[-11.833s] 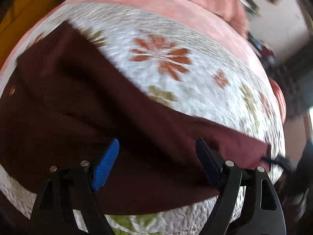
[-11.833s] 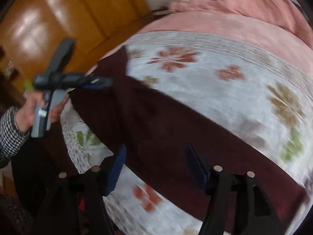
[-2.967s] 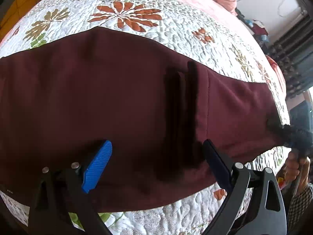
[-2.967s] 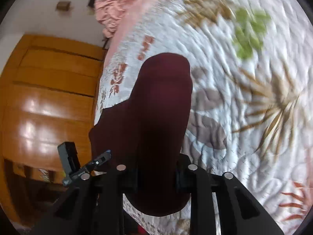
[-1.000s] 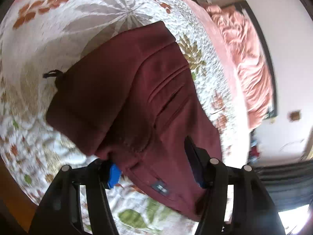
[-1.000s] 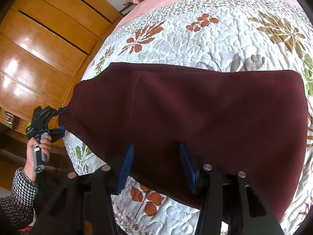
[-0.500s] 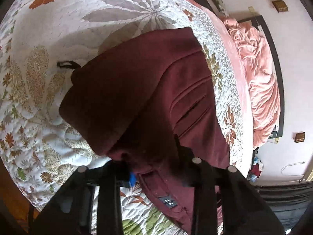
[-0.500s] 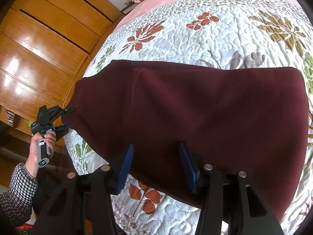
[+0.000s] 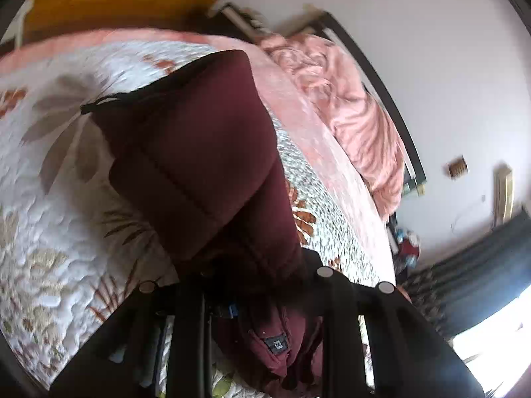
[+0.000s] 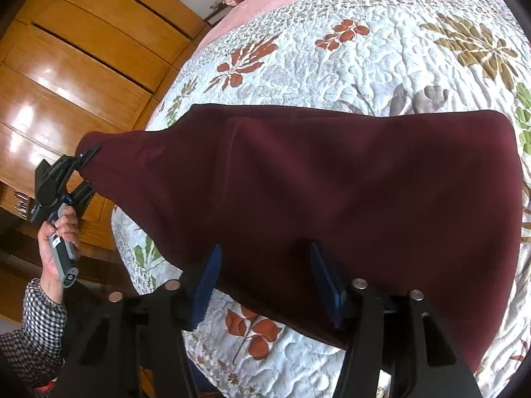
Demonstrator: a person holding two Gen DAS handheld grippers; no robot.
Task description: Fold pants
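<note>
The maroon pants [image 10: 332,182] lie folded across the flowered quilt [image 10: 381,49]. My left gripper [image 9: 259,285] is shut on the waist end of the pants [image 9: 199,152] and holds it lifted; the fabric bunches between its jaws. It also shows in the right wrist view [image 10: 79,162], at the far left, pinching the pants' corner off the bed edge. My right gripper [image 10: 265,282] is open and empty, hovering over the near edge of the pants.
A pink blanket [image 9: 348,106] is bunched at the head of the bed. A wooden wardrobe [image 10: 66,66] stands to the left of the bed. The person's hand [image 10: 59,232] in a checked sleeve holds the left gripper. Dark curtains [image 9: 481,265] hang by a bright window.
My left gripper has closed on the waist end and lifted it up and back, tilting its view toward the wall. My right gripper has stayed open and hardly moved.
</note>
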